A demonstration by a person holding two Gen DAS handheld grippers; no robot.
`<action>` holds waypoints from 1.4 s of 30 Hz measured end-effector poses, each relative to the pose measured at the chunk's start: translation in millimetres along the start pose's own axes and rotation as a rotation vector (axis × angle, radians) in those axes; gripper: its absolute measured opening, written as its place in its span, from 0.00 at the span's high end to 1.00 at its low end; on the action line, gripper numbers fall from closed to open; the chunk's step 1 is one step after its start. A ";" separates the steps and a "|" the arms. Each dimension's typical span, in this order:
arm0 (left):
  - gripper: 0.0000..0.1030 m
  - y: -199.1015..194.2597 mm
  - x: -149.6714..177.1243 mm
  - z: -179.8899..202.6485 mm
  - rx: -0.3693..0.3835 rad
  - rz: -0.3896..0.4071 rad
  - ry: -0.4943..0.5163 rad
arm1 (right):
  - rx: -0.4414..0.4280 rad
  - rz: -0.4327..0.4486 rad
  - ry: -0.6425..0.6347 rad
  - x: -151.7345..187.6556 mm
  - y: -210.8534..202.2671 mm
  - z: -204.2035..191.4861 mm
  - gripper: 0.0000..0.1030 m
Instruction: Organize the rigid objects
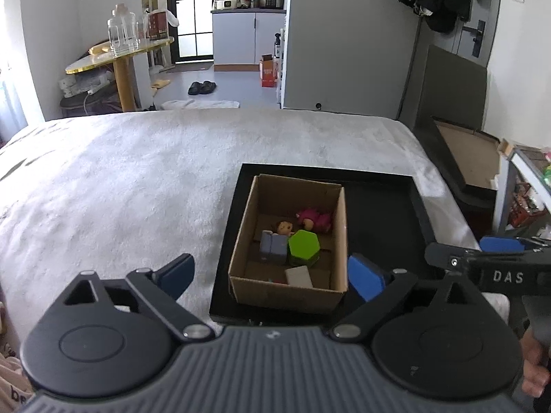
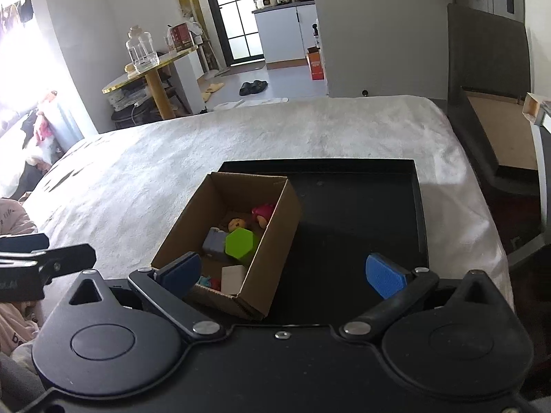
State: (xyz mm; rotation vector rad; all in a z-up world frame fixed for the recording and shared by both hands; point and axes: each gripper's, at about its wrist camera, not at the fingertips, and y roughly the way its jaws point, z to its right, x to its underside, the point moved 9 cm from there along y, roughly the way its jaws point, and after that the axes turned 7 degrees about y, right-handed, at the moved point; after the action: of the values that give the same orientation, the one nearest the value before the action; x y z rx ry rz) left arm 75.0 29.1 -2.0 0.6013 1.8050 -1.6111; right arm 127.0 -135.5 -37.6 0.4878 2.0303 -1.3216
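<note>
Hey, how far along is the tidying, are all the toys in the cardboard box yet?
Mostly done, it seems. The brown cardboard box on the black tray holds a green hexagonal block, grey-blue block, pale wooden block, small doll figure and pink toy. Nothing is in hand: left gripper and right gripper are open and empty. No loose toys show on the white blanket.

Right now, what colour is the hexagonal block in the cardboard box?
Bright green. The hexagonal block shows best in the left wrist view, beside a grey-blue block.
</note>
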 end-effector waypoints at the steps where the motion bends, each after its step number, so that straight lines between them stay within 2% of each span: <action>1: 0.06 -2.1 1.3 -0.1 0.007 -0.002 -0.002 | 0.002 -0.002 0.001 0.3 -1.8 -0.3 0.00; 8: 0.04 -14.6 6.1 -9.1 0.022 -0.002 -0.044 | 0.019 -0.002 -0.004 2.5 -19.3 -5.2 0.00; 17: 0.03 -31.9 3.9 -4.9 0.033 0.014 -0.028 | 0.025 0.025 -0.043 -0.4 -40.4 -16.7 0.00; 26: 0.03 -44.5 -11.7 3.3 0.045 0.041 -0.023 | 0.022 0.059 -0.058 -11.5 -59.0 -20.8 0.00; 42: 0.03 -50.4 -9.9 0.6 0.039 0.054 -0.020 | 0.044 0.048 -0.081 -10.8 -68.1 -13.0 0.00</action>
State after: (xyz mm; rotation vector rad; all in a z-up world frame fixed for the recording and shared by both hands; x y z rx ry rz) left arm 46.5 22.0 40.1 0.6445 1.7315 -1.6140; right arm 88.2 -151.8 18.6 0.4926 1.9154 -1.3384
